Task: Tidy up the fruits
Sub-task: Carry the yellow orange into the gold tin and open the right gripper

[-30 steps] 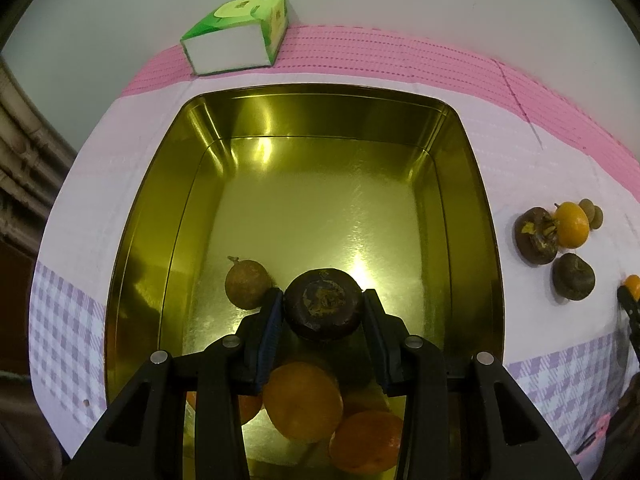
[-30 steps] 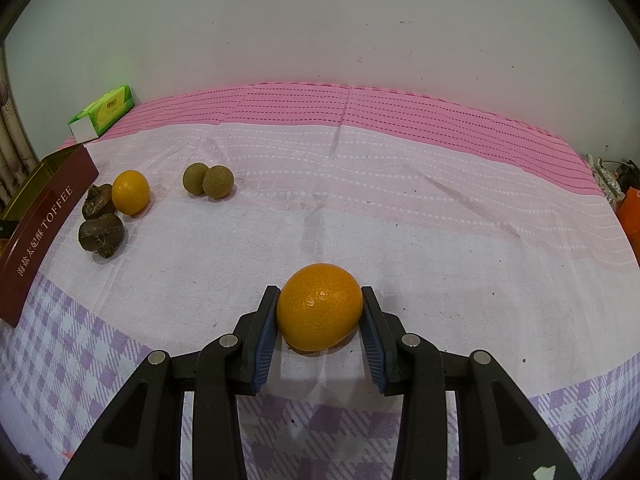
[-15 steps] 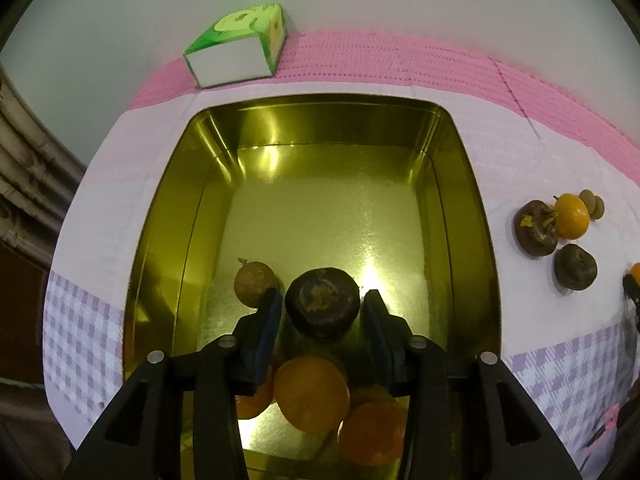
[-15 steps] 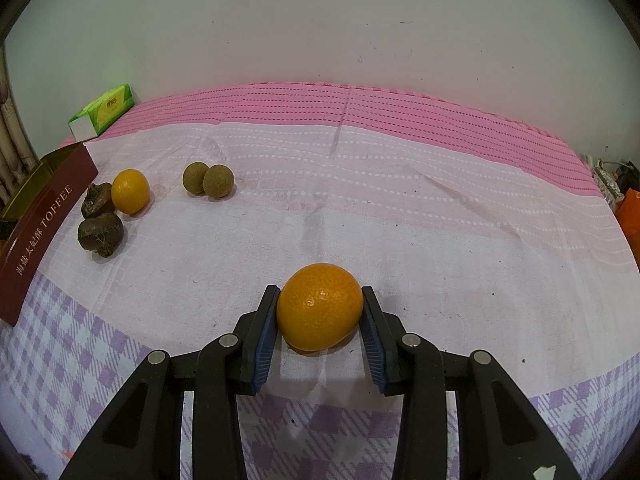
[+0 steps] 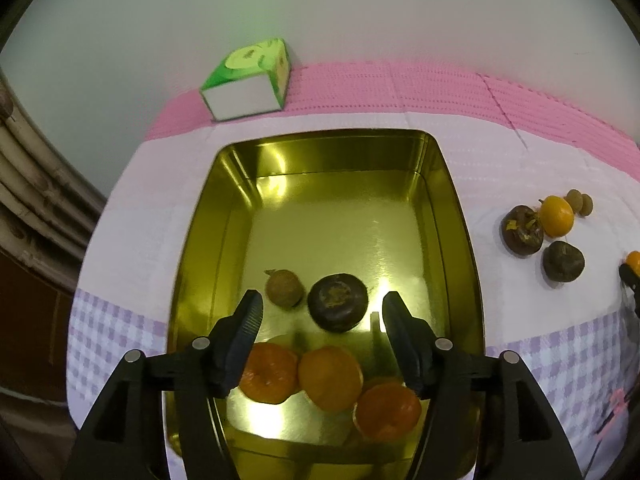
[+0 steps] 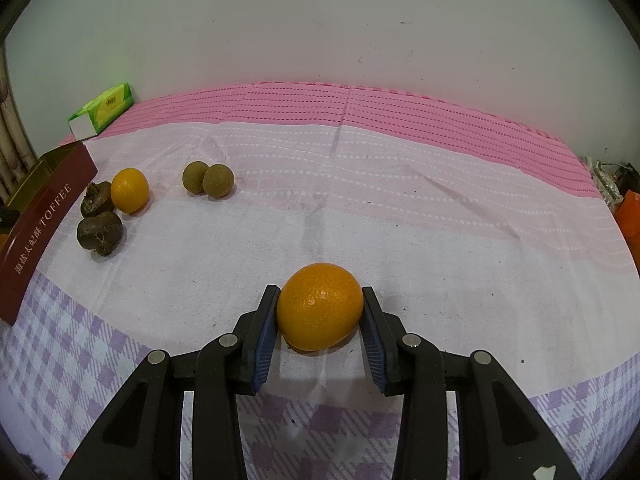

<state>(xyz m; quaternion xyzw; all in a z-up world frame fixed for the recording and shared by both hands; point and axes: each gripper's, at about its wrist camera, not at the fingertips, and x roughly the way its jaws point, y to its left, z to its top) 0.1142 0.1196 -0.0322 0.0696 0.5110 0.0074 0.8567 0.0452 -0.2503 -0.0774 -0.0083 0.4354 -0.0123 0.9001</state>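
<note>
Your left hand-held gripper (image 5: 322, 312) hangs over the gold tin (image 5: 460, 216) with its jaws spread wide and holding nothing. The dark round fruit (image 5: 338, 302) lies on the tin floor between the fingers, just beside a small brown fruit (image 5: 283, 289); three orange fruits (image 5: 330, 378) crowd the near end. Your right hand-held gripper (image 6: 320, 316) brackets a large orange (image 6: 319, 306) that rests on the cloth-covered tabletop (image 6: 440, 220), both pads at or very near its skin; whether it is squeezed firmly cannot be told.

Risks, as judged from here:
- A round, smooth orange gripped below its widest part may squirt forward out of the pads when lifted.
- In drawing the left gripper back, a finger may clip the tin's wall or nudge the loose fruits.
- The remaining fruit, namely two dark ones (image 6: 99, 232), a small orange (image 6: 129, 190) and two greenish ones (image 6: 208, 178), sit close together, so reaching for one may roll its neighbour.
</note>
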